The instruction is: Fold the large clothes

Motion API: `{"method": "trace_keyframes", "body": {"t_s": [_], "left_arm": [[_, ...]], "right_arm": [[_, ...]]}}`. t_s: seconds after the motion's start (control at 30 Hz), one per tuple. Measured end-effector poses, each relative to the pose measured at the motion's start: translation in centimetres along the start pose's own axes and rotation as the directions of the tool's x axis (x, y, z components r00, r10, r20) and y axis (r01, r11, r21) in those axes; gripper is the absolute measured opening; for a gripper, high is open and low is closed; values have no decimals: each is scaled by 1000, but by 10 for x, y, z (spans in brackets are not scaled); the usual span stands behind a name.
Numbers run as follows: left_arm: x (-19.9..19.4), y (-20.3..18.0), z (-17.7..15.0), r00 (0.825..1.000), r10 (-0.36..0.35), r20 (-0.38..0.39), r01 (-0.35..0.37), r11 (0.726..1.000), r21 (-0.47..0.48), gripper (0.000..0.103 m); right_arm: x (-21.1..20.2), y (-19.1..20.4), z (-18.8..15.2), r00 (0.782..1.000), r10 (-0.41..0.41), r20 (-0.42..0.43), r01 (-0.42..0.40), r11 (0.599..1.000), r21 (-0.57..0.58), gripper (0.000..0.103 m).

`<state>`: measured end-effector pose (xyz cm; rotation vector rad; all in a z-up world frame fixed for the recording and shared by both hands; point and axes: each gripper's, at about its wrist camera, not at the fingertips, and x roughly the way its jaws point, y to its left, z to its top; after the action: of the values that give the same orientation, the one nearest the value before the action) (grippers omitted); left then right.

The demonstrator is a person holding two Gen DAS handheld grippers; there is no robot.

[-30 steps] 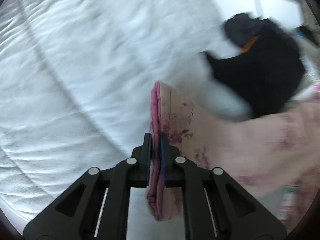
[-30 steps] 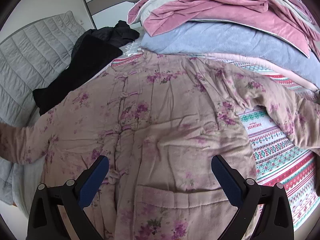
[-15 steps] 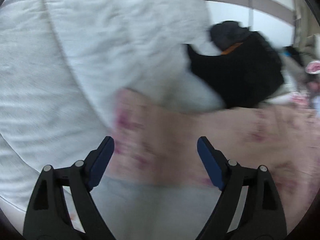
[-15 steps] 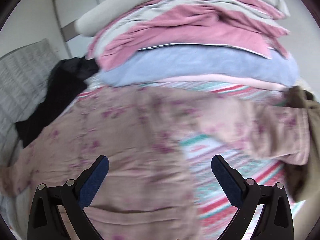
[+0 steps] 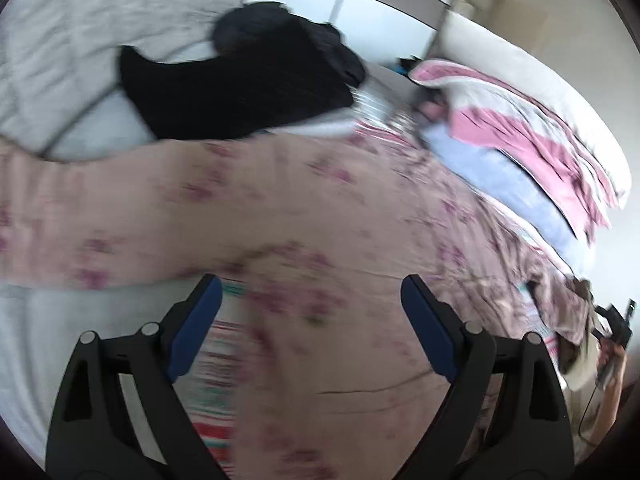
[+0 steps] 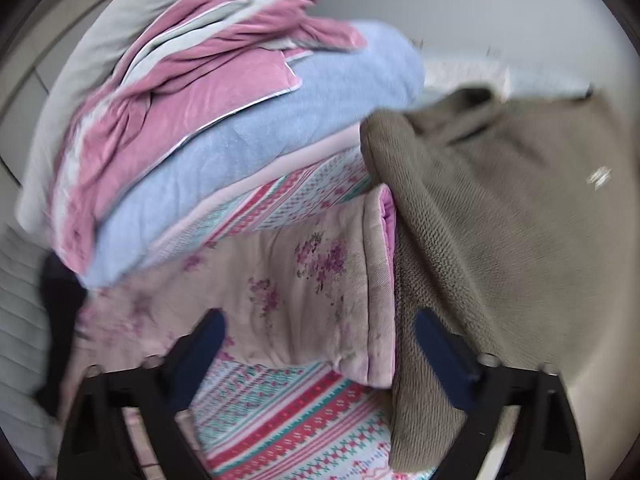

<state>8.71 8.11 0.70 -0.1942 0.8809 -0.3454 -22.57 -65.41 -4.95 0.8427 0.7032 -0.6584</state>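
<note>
A large pink padded jacket with purple flowers [image 5: 320, 216] lies spread flat on a striped bed sheet [image 5: 216, 364]. Its left sleeve stretches out to the left in the left wrist view. My left gripper [image 5: 312, 320] is open and empty above the jacket's body near the armpit. In the right wrist view the jacket's right sleeve [image 6: 304, 288] ends in a cuff with pink lining next to a brown knit garment. My right gripper [image 6: 320, 344] is open and empty just above that sleeve end.
A black garment [image 5: 248, 84] lies on a white quilt [image 5: 80, 40] at the back left. A stack of folded pink, blue and grey bedding [image 6: 192, 120] sits behind the jacket. A brown knit garment [image 6: 500, 220] lies to the right on the striped sheet [image 6: 288, 416].
My left gripper let go of the left sleeve cuff, opened and swung right over the jacket body. My right gripper swung right from the jacket front to the right sleeve end.
</note>
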Motion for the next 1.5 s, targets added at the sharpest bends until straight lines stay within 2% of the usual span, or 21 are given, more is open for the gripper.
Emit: {"method": "trace_keyframes", "body": {"t_s": [0.2, 0.3, 0.33, 0.37, 0.4, 0.43, 0.5, 0.63, 0.73, 0.8, 0.87, 0.97, 1.03, 1.1, 1.17, 1.2, 1.3, 1.37, 1.4, 1.47, 1.5], "left_arm": [[36, -48, -30, 994, -100, -39, 101, 994, 36, 91], [52, -66, -40, 993, -107, -40, 110, 991, 76, 91], [57, -72, -43, 993, -112, -34, 115, 989, 96, 91], [61, -76, -44, 992, -119, -30, 122, 987, 106, 91], [66, -80, -46, 991, -132, -26, 135, 984, 117, 91], [71, -85, -48, 990, -140, -29, 142, 982, 122, 91], [77, -89, -50, 987, -156, -45, 161, 978, 135, 91], [79, -97, -54, 985, -173, -26, 174, 964, 199, 91], [80, -104, -57, 984, -176, -20, 176, 956, 237, 91], [82, -109, -59, 983, -184, -23, 184, 948, 259, 91], [84, -112, -61, 983, -184, -28, 184, 943, 276, 91], [89, -114, -65, 983, -176, -43, 181, 940, 291, 91], [92, -112, -67, 988, -148, -50, 156, 942, 297, 91], [94, -110, -66, 993, -112, -47, 122, 945, 305, 91], [90, -106, -65, 994, -99, -36, 105, 945, 309, 91], [88, -103, -64, 995, -96, -33, 102, 946, 307, 91], [75, -92, -59, 996, -82, -25, 85, 952, 293, 91], [65, -84, -58, 997, -68, -28, 73, 956, 282, 91], [58, -80, -57, 998, -62, -25, 66, 959, 274, 91], [41, -66, -57, 998, -46, -37, 54, 968, 246, 91], [34, -61, -58, 998, -42, -46, 52, 971, 235, 91]], "right_arm": [[38, -24, 10, 998, 38, -49, -35, 998, 47, 75], [52, -16, 20, 999, -4, -36, 4, 1000, 2, 75], [56, -8, 22, 999, -25, -27, 24, 1000, -19, 66], [59, -2, 23, 998, -58, -19, 57, 997, -43, 38], [61, 4, 26, 994, -110, -14, 108, 992, -68, 23], [60, 11, 28, 990, -142, 3, 142, 984, -103, 16], [48, 36, 33, 982, -172, 83, 186, 960, -210, 13], [15, 81, 63, 906, -293, 306, 390, 859, -333, 12], [3, 103, 97, 849, -328, 414, 476, 815, -330, 12], [17, 115, 107, 799, -376, 469, 561, 745, -360, 12], [44, 116, 110, 755, -441, 486, 639, 660, -394, 12], [101, 98, 106, 712, -550, 436, 702, 566, -432, 13], [131, 84, 98, 692, -608, 389, 718, 525, -456, 15], [154, 78, 89, 650, -639, 412, 750, 451, -484, 24], [152, 82, 82, 624, -645, 442, 772, 421, -476, 53], [144, 86, 81, 646, -628, 434, 756, 451, -475, 59], [98, 98, 79, 771, -514, 376, 636, 626, -451, 63], [75, 109, 76, 865, -402, 300, 499, 747, -439, 70], [53, 113, 70, 924, -298, 238, 375, 823, -427, 71], [26, 122, 55, 974, -163, 159, 216, 884, -415, 74], [14, 127, 46, 985, -115, 131, 160, 894, -418, 76]]}}
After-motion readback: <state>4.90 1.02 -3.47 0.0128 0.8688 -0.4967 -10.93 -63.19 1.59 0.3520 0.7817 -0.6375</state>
